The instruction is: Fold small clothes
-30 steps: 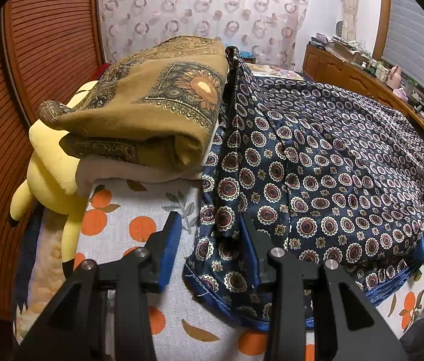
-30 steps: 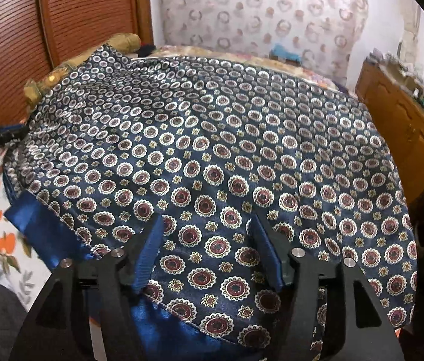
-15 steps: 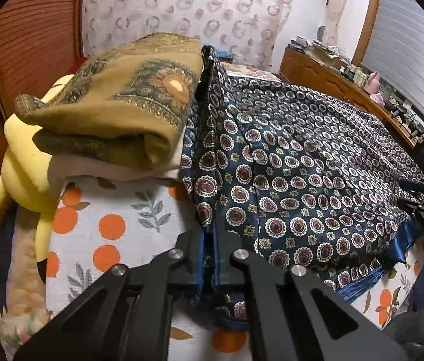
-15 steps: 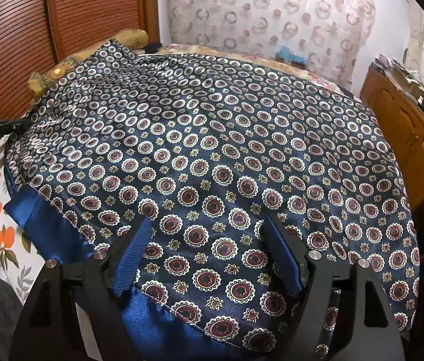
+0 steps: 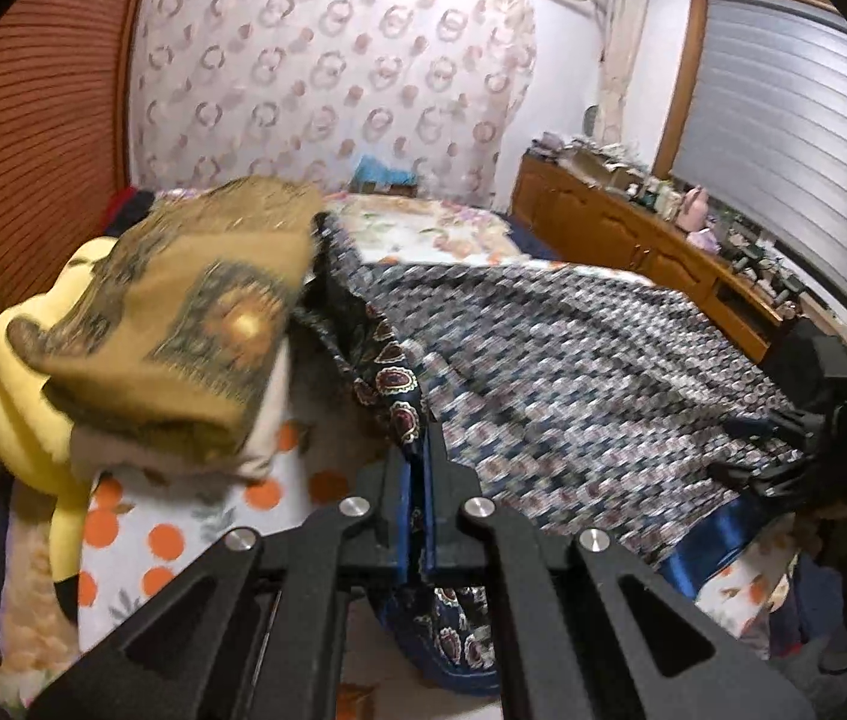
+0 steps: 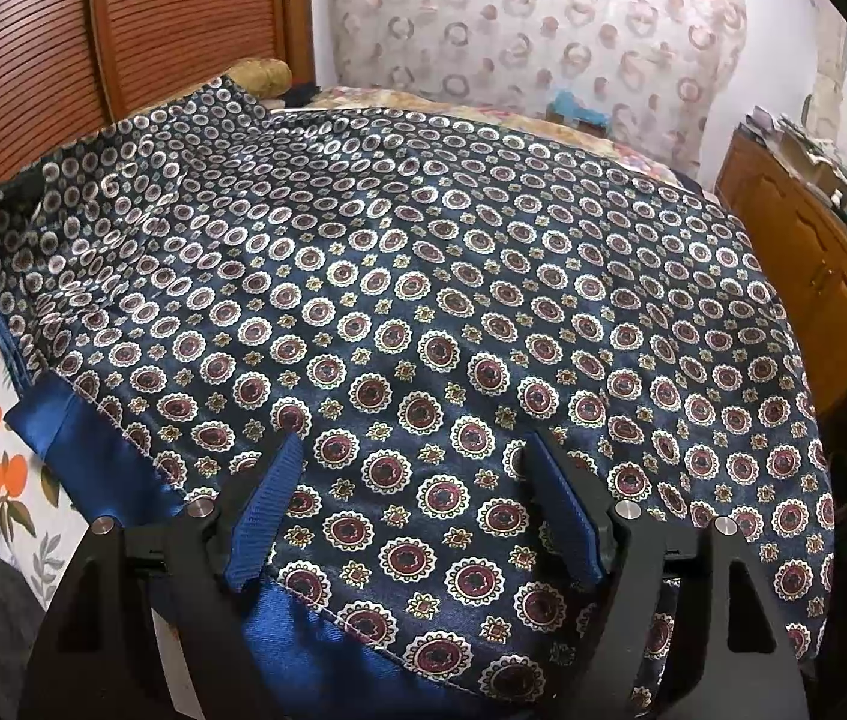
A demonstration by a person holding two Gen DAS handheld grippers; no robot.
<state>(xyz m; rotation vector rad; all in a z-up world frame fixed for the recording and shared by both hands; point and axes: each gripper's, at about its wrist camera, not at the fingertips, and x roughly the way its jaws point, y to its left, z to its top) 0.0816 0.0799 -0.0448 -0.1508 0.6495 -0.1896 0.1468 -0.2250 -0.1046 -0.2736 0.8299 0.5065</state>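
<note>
In your left wrist view, your left gripper [image 5: 417, 480] has its jaws drawn together on the near edge of the navy patterned cloth [image 5: 573, 360], a pinched fold of it rising between the blue pads. The cloth spreads away to the right over the bed [image 5: 195, 540] — much of it blurred. Just left of it sits a folded ochre cloth [image 5: 183, 324] on a pale folded layer, with a yellow plush toy [image 5: 33, 396] beneath and beside it. At the far right edge your right gripper [image 5: 807, 438] shows as a dark shape at the cloth's blue border; from here you cannot tell how its jaws stand. A wooden cabinet [image 5: 633, 234] runs along the right wall.

In your right wrist view, your right gripper [image 6: 411, 516] has its jaws wide apart, both blue pads resting on the navy patterned cloth [image 6: 423, 276] and clamping nothing. The cloth fills the frame, its plain blue border [image 6: 87, 438] at lower left over the orange-print bed sheet [image 6: 9, 480].
</note>
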